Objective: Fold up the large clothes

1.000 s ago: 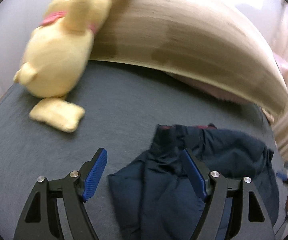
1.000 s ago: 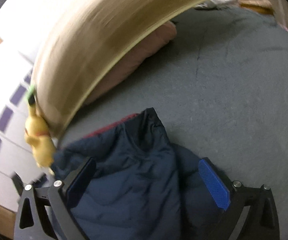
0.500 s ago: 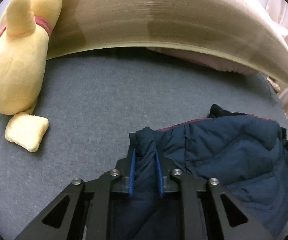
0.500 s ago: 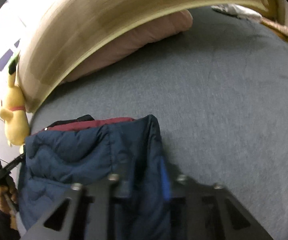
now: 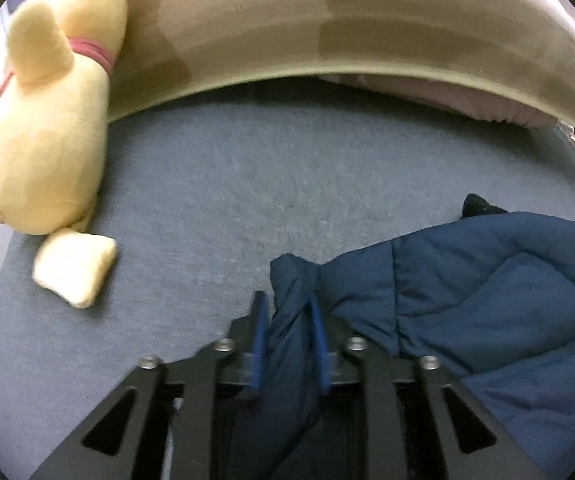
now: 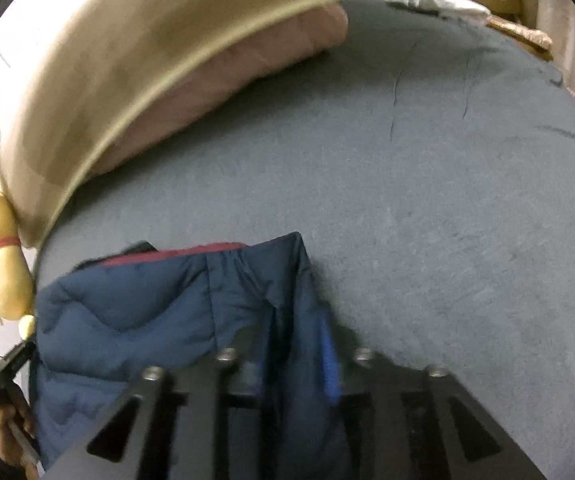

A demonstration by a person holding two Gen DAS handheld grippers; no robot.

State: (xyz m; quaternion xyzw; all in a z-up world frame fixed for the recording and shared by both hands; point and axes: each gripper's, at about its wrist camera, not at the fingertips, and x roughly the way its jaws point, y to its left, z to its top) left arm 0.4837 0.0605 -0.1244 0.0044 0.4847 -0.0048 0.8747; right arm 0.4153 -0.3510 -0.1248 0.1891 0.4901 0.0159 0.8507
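Jacket (image 5: pixel 487 300) corners between hand-held gripper (image 5: pixel 287 340) pads

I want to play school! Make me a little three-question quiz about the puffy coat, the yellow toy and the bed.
1. True or false: both claws grip the navy blue quilted puffer jacket.
2. Beside the beige padded headboard, which toy lies there? A) yellow plush toy with a pink collar B) green rubber frog C) red wooden train
3. Fill in: the jacket lies on the ___ bedsheet.

Key: 1 true: the left claw and the right claw each pinch a fold of it, though their jaws have just been opening a little. 2 A. 3 grey.
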